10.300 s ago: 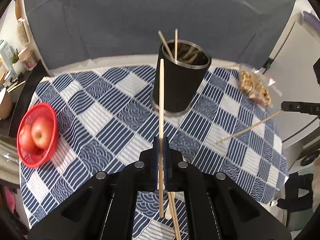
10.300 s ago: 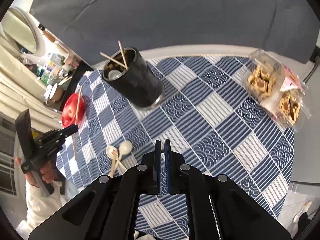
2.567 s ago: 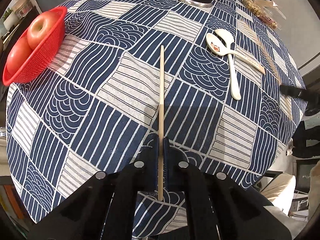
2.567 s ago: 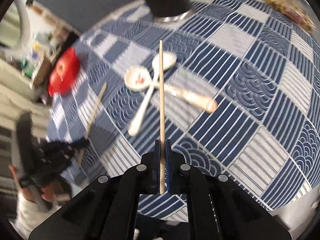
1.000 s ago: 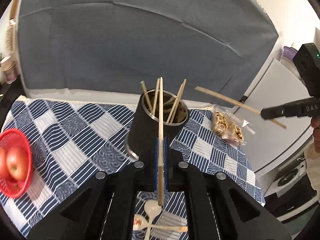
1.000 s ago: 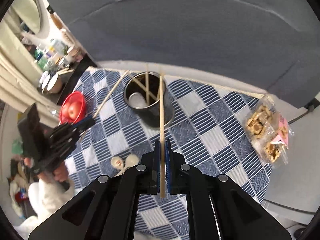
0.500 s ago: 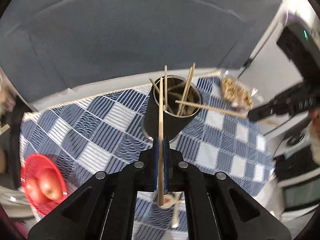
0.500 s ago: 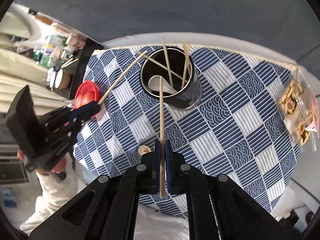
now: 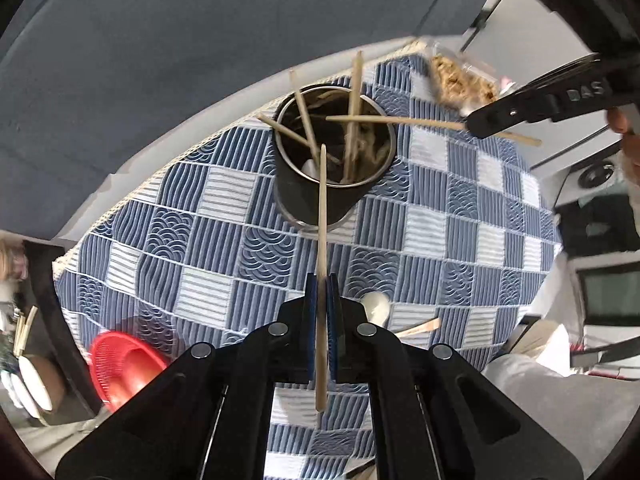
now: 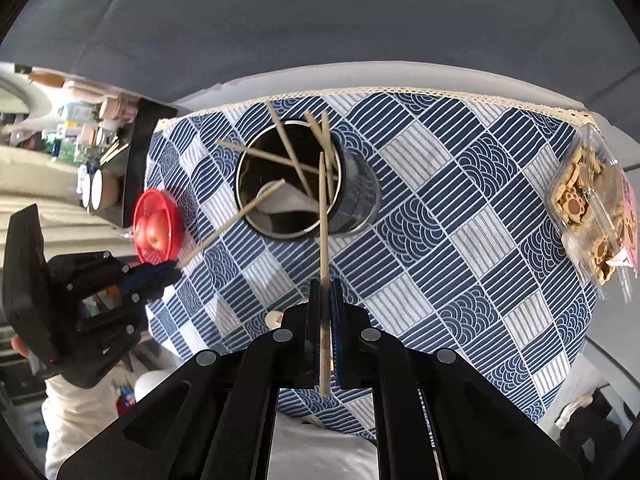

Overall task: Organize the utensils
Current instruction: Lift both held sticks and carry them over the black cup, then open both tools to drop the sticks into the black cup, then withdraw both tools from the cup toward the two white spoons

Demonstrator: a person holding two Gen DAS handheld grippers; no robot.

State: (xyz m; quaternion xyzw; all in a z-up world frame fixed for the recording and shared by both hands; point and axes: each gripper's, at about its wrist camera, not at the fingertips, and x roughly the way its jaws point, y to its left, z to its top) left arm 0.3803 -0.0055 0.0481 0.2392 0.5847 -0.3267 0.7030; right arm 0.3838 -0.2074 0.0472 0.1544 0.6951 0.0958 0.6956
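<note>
A black metal-rimmed holder [image 9: 334, 152] [image 10: 304, 188] stands on the blue-and-white checked cloth [image 9: 208, 252] and holds several wooden chopsticks. My left gripper [image 9: 321, 292] is shut on a chopstick [image 9: 322, 208] whose tip points into the holder's mouth. My right gripper [image 10: 324, 296] is shut on another chopstick [image 10: 322, 208], its tip over the holder's near rim. The right gripper also shows in the left wrist view [image 9: 472, 124], and the left gripper in the right wrist view [image 10: 174, 270]. A white spoon [image 9: 376, 307] and a wooden-handled one [image 9: 420, 326] lie on the cloth.
A red basket with apples [image 10: 156, 224] [image 9: 120, 368] sits at the cloth's left edge. A clear bag of cookies [image 10: 592, 196] [image 9: 460, 76] lies at the right. A shelf of cups and jars [image 10: 92, 136] stands beyond the table's left side.
Both grippers have risen and tilted to look down on the holder. Both chopstick tips have come over its mouth, the left one nearer than before.
</note>
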